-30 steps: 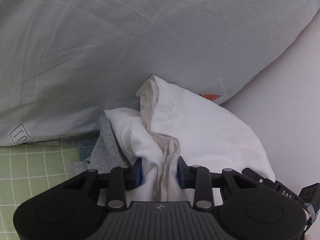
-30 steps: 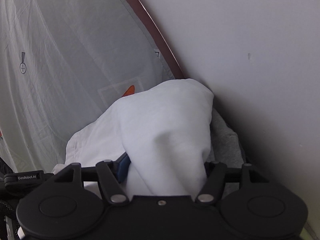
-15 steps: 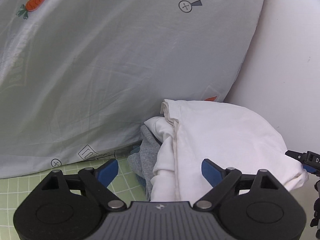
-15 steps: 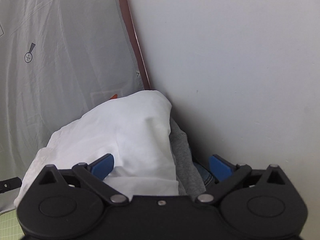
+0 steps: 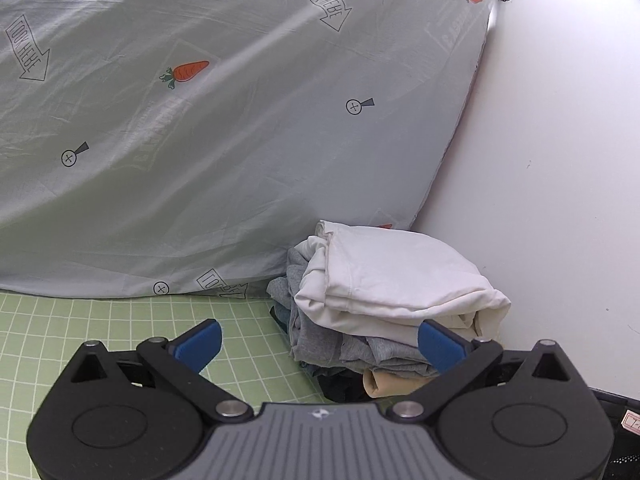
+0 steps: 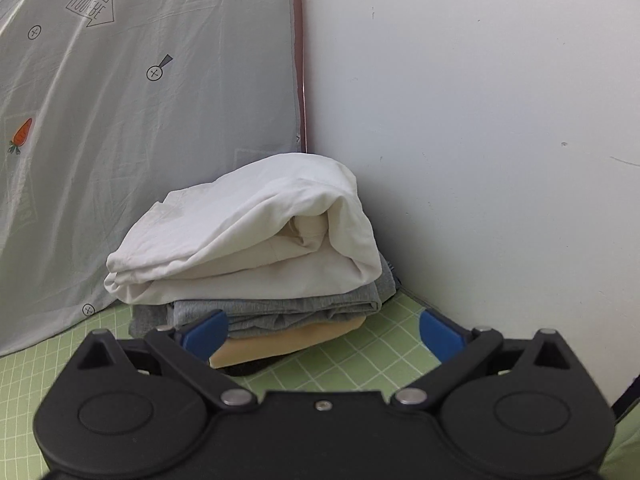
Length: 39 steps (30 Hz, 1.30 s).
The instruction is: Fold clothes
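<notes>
Left hand-held gripper (image 5: 318, 344): spread, empty. Right hand-held gripper (image 6: 324, 332): spread, empty. Folded white garment (image 6: 256, 228): atop stacked clothes (image 6: 280, 314) on green grid mat (image 5: 80, 324), in corner beside wall (image 6: 480, 120).

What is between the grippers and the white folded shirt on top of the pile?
Nothing visible. Both the left gripper and the right gripper are open, facing the white folded garment on the clothes pile, with only green gridded mat between.
</notes>
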### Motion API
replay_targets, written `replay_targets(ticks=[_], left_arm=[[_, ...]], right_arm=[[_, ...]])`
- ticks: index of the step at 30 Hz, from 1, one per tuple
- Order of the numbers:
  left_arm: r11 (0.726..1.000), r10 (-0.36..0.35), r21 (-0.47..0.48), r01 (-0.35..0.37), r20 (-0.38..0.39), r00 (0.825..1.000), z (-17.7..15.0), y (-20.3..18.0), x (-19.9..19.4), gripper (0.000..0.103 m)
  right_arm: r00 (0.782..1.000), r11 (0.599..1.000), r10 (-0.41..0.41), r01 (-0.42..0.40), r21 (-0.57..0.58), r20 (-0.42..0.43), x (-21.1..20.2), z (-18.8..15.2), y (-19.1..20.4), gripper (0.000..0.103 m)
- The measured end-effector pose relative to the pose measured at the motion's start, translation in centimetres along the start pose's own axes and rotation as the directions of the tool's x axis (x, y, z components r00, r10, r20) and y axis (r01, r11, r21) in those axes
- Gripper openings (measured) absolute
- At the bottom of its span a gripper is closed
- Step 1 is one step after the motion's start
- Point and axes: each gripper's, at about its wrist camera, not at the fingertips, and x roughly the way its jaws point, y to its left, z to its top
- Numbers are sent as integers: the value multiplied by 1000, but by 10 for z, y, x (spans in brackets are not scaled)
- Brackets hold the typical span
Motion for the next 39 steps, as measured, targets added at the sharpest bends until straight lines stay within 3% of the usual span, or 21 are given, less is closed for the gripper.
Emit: replay_targets(ticks=[7, 10, 19, 39], left_arm=[[993, 77, 93, -70, -67, 995, -32, -4, -47, 103], [985, 86, 160, -70, -93, 992, -48, -8, -65, 103], [980, 93, 190, -60, -166, 982, -78, -8, -115, 103], [965, 54, 262, 5, -219, 974, -115, -26, -151, 103]], right_arm=[[998, 998, 23, -26, -52, -54, -70, -45, 20, 103], [996, 999, 10, -14, -47, -85, -97, -62, 23, 103], [983, 997, 28, -40, -59, -181, -155, -106, 24, 103], [982, 994, 23, -43, -101, -189, -195, -131, 16, 103]])
